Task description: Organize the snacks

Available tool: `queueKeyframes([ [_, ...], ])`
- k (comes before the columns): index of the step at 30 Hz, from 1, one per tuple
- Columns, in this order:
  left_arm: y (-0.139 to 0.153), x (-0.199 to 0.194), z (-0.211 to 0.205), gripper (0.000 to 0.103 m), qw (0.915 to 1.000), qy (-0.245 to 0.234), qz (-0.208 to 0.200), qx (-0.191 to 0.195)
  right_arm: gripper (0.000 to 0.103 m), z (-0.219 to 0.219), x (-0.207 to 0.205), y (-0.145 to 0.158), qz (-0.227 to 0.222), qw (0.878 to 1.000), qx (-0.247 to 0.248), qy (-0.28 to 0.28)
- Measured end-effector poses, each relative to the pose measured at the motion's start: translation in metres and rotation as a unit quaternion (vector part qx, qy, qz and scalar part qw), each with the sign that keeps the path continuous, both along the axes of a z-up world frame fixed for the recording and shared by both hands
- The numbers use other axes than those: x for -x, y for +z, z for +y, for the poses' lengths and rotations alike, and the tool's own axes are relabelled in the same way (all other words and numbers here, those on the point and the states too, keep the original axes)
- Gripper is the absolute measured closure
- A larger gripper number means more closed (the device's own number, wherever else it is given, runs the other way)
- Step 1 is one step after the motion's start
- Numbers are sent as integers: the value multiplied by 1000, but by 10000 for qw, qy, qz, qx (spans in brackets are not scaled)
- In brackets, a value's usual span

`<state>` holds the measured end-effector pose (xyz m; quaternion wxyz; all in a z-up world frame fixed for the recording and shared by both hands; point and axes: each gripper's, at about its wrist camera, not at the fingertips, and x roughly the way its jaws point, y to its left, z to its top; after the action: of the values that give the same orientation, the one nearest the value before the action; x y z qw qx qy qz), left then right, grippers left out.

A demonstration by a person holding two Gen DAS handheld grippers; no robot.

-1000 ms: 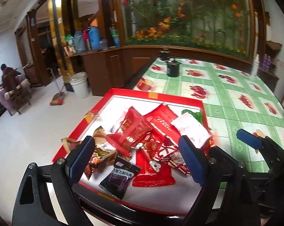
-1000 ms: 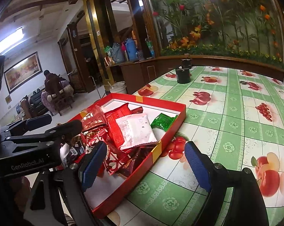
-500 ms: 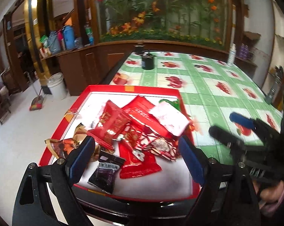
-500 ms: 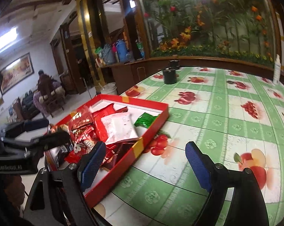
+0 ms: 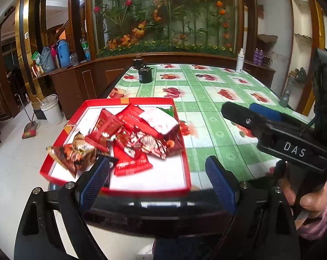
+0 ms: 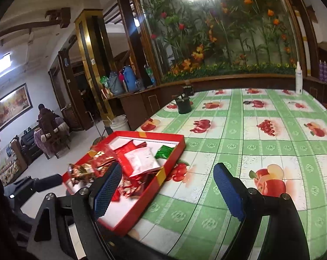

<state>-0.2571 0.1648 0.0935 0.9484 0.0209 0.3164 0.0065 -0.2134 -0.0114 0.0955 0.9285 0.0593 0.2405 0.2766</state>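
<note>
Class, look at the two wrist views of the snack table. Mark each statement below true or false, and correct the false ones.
1. The snack packets lie in a red tray. True.
2. The left hand-held gripper is shut on a packet. False: it is open and holds nothing.
3. A white packet lies on top of the pile. True.
4. The tablecloth is plain blue. False: it is green and white checked with fruit pictures.
5. The right hand-held gripper is open. True.
6. The black container stands inside the tray. False: it stands on the tablecloth, far beyond the tray.
</note>
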Motion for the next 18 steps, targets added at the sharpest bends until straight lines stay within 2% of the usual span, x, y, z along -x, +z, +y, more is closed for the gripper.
queueKeyframes([
  [3,-2,12,-2,8,9999,-145,68,30,15,1,18,7,-71,10000,9,68],
  [5,-6,19,-6,0,9993,-257,234,-105,15,2,31,12,-141,9998,18,119],
  [13,0,51,-3,0,9985,-22,-193,-521,15,10,71,32,-492,9986,-27,213],
  [18,0,46,12,0,9985,67,-217,-495,15,26,73,36,-620,9973,117,388],
])
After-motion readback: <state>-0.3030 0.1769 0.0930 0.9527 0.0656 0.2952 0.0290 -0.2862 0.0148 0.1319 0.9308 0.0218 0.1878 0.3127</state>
